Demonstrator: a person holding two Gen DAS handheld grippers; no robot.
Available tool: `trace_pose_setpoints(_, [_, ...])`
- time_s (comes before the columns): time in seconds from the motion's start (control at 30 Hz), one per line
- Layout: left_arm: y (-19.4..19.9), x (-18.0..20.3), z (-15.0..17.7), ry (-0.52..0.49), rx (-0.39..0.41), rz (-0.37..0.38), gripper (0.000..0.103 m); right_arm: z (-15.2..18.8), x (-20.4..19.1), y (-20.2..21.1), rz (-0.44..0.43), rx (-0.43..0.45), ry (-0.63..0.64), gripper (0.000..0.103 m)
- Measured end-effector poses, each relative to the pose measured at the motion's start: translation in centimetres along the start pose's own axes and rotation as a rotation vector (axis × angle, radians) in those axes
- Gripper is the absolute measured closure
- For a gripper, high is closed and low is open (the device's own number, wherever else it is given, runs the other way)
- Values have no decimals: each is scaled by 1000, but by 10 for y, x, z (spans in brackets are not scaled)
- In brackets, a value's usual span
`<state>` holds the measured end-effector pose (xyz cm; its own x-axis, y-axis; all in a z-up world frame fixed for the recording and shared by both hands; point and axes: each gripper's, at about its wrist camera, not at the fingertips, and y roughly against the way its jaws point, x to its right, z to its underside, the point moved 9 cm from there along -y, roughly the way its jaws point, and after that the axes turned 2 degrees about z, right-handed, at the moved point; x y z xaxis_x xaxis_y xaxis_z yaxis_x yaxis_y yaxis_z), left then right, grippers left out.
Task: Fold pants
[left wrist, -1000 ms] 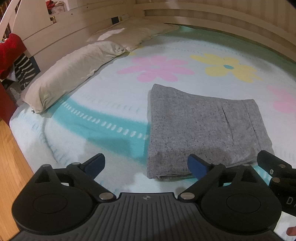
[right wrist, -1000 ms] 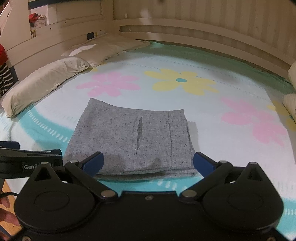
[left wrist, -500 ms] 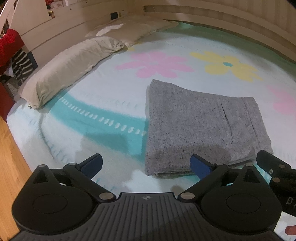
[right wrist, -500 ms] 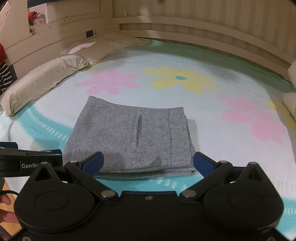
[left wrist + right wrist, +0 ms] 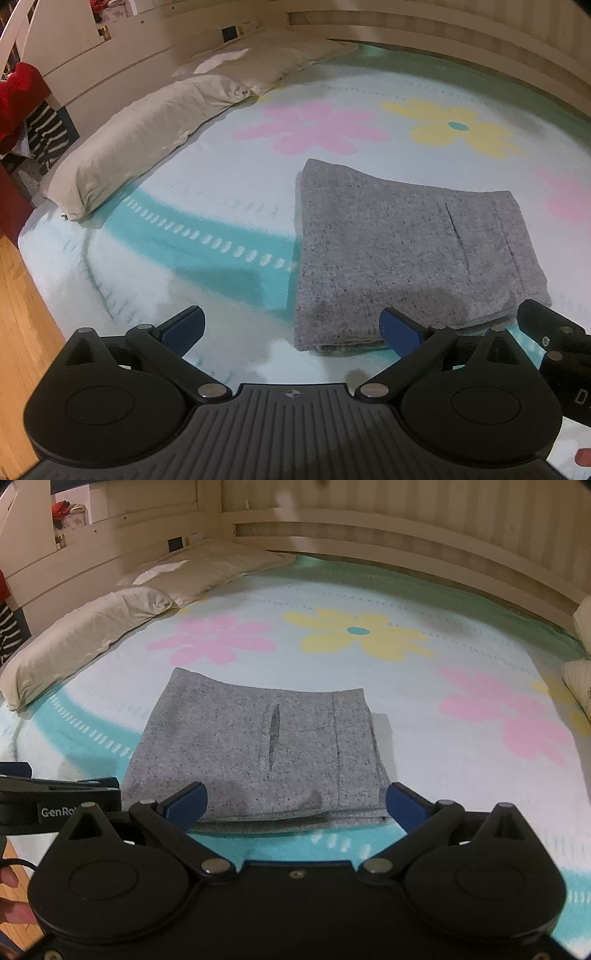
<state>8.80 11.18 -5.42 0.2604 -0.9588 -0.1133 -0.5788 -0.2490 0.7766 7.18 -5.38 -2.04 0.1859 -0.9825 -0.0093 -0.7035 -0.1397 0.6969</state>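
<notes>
Left to right: our left gripper, released and empty, sits lower left of the folded grey pants; our right gripper, likewise spread, faces their near edge squarely and is nearer.

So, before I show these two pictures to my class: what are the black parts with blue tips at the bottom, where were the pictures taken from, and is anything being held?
Each picture comes from a small camera fixed on a hand-held gripper, a two-fingered tool a person carries, one in each hand. One view looks along the left hand-held gripper, the other along the right hand-held gripper. The blue tips are its fingers. Both stand wide open and hold nothing. In front lie grey pants, folded into a neat rectangle, on a flowered bedspread. Pillows line the far left side.
</notes>
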Motion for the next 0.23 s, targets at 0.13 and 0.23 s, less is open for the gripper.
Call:
trace_pose_setpoints(0.13, [0, 0, -1, -5, 1, -1, 1, 0, 0, -1, 3, -4, 2, 0])
trace_pose_setpoints(0.23, [0, -1, -1, -6, 2, -7, 1, 0, 1, -2, 7, -6, 0, 0])
